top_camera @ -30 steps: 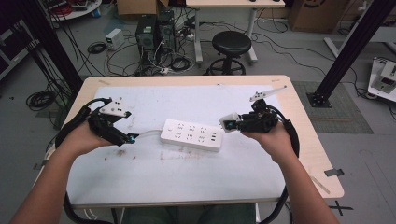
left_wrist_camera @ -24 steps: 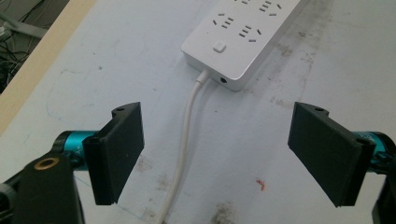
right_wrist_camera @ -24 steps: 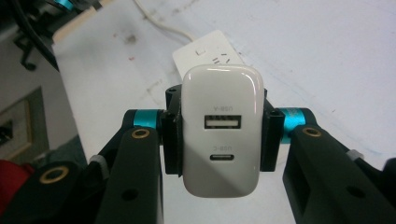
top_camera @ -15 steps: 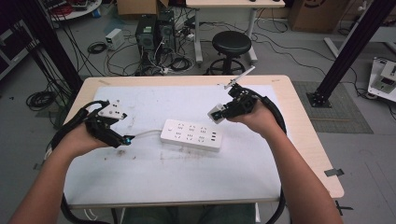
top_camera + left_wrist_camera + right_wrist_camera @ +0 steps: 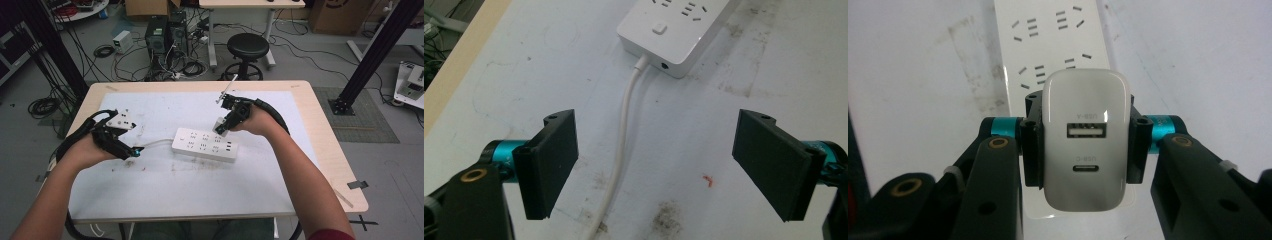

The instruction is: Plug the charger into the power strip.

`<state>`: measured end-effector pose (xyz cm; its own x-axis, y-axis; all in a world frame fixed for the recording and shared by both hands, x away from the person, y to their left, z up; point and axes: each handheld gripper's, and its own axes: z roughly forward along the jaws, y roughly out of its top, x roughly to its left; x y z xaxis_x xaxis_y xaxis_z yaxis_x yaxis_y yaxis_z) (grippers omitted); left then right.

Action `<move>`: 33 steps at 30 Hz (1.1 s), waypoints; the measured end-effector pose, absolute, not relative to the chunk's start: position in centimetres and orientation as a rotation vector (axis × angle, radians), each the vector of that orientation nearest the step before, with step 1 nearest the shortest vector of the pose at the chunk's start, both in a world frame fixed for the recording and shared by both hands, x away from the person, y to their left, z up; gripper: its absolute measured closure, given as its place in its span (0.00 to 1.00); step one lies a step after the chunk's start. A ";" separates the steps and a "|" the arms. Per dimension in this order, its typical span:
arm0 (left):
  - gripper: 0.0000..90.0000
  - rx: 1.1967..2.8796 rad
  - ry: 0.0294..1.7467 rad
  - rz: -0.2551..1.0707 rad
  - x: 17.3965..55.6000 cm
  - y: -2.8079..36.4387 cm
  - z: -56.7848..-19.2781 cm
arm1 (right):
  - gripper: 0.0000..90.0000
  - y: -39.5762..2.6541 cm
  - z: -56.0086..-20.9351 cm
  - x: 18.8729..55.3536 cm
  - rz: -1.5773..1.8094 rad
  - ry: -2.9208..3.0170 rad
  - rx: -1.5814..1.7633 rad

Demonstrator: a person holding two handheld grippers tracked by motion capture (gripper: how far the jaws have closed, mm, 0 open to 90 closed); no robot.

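Right gripper clamps white charger above power strip.

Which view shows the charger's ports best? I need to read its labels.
The right gripper view: the white charger faces the camera, both ports showing, clamped between the right gripper fingers. The high view shows it small and angled.

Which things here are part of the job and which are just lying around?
In use: white charger clamped in the right gripper; power strip; its cord between the open left gripper jaws.
Lying about: stool; computer tower; floor cables.
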<state>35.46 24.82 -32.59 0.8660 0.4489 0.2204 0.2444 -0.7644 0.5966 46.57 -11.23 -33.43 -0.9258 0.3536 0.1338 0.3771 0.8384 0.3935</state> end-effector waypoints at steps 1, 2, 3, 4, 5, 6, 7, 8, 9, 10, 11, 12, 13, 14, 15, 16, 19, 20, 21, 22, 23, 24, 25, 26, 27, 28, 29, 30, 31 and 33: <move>0.21 2.469 0.498 0.475 35.5 24.8 -32.6 | 0.70 -11.0 -33.6 46.7 -0.626 -2.972 -0.576; 0.21 2.468 0.499 0.473 35.5 24.8 -32.6 | 0.70 -10.7 -33.9 46.8 -0.606 -2.978 -0.567; 0.20 2.468 0.499 0.473 35.5 24.8 -32.6 | 0.70 -10.7 -33.9 46.8 -0.606 -2.978 -0.567; 0.20 2.468 0.499 0.473 35.5 24.8 -32.6 | 0.70 -10.5 -34.0 46.8 -0.591 -2.988 -0.552; 0.20 2.456 0.508 0.472 35.5 24.9 -32.6 | 0.70 -10.1 -34.4 47.0 -0.552 -2.996 -0.530; 0.21 2.456 0.508 0.472 35.5 24.9 -32.6 | 0.70 -10.1 -34.4 47.0 -0.552 -2.996 -0.530; 0.21 2.456 0.508 0.472 35.5 24.9 -32.6 | 0.70 -9.9 -34.5 47.0 -0.540 -2.999 -0.517; 0.21 2.462 0.506 0.478 35.4 25.0 -32.5 | 0.70 -9.9 -34.5 47.0 -0.540 -2.999 -0.517; 0.20 2.461 0.505 0.480 35.4 25.0 -32.5 | 0.70 -9.5 -34.9 47.0 -0.494 -3.014 -0.493; 0.20 2.459 0.505 0.481 35.4 25.0 -32.5 | 0.70 -9.4 -35.0 47.0 -0.483 -3.019 -0.486; 0.21 2.459 0.505 0.481 35.4 25.0 -32.5 | 0.70 -9.4 -35.0 47.0 -0.483 -3.019 -0.486; 0.21 2.459 0.505 0.481 35.4 25.0 -32.5 | 0.70 -9.3 -35.1 47.0 -0.473 -3.027 -0.484; 0.21 2.459 0.505 0.481 35.4 25.0 -32.5 | 0.70 -9.3 -35.1 47.0 -0.473 -3.027 -0.484; 0.21 2.461 0.502 0.480 35.3 24.9 -32.5 | 0.70 -9.3 -35.1 47.0 -0.473 -3.027 -0.484; 0.20 2.466 0.501 0.480 35.4 24.9 -32.6 | 0.70 -9.1 -35.4 47.0 -0.438 -3.044 -0.465; 0.20 2.468 0.497 0.481 35.4 24.9 -32.6 | 0.70 -9.1 -35.5 47.0 -0.437 -3.040 -0.465; 0.20 2.464 0.502 0.477 35.4 24.8 -32.6 | 0.70 -9.0 -35.8 47.1 -0.423 -3.053 -0.454; 0.20 2.468 0.502 0.480 35.4 24.8 -32.7 | 0.70 -8.9 -35.8 47.0 -0.426 -3.047 -0.462; 0.20 2.469 0.502 0.477 35.5 24.8 -32.6 | 0.70 -8.9 -35.8 47.1 -0.423 -3.051 -0.455; 0.20 2.465 0.502 0.476 35.5 24.8 -32.7 | 0.70 -8.8 -35.9 47.1 -0.416 -3.056 -0.452; 0.20 2.465 0.502 0.476 35.5 24.8 -32.7 | 0.70 -8.8 -35.9 47.1 -0.416 -3.056 -0.452; 0.20 2.468 0.504 0.473 35.5 24.9 -32.7 | 0.70 -8.6 -36.1 47.0 -0.396 -3.065 -0.441; 0.20 2.468 0.504 0.473 35.5 24.9 -32.7 | 0.70 -8.6 -36.1 47.0 -0.396 -3.065 -0.441; 0.20 2.467 0.509 0.471 35.5 24.9 -32.7 | 0.70 -8.5 -36.2 47.1 -0.399 -3.064 -0.438; 0.20 2.466 0.509 0.474 35.5 24.9 -32.7 | 0.70 -8.5 -36.1 47.1 -0.399 -3.063 -0.438; 0.21 2.465 0.509 0.474 35.5 24.9 -32.7 | 0.70 -8.5 -36.1 47.1 -0.398 -3.063 -0.439; 0.20 2.468 0.506 0.474 35.5 24.9 -32.7 | 0.70 -8.5 -36.1 47.0 -0.392 -3.069 -0.435; 0.20 2.466 0.509 0.475 35.5 24.9 -32.7 | 0.70 -8.4 -36.1 46.9 -0.389 -3.083 -0.410; 0.20 2.466 0.509 0.475 35.5 24.9 -32.7 | 0.70 -8.4 -36.1 46.9 -0.389 -3.083 -0.410; 0.21 2.474 0.504 0.475 35.6 24.9 -32.7 | 0.70 -7.8 -36.1 46.1 -0.345 -3.154 -0.337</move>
<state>35.57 24.88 -32.74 0.8662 0.4479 0.2216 0.2473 -0.7696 0.5887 46.07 -7.83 -36.08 -0.9765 0.2139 -0.0253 0.2034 0.9543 0.2191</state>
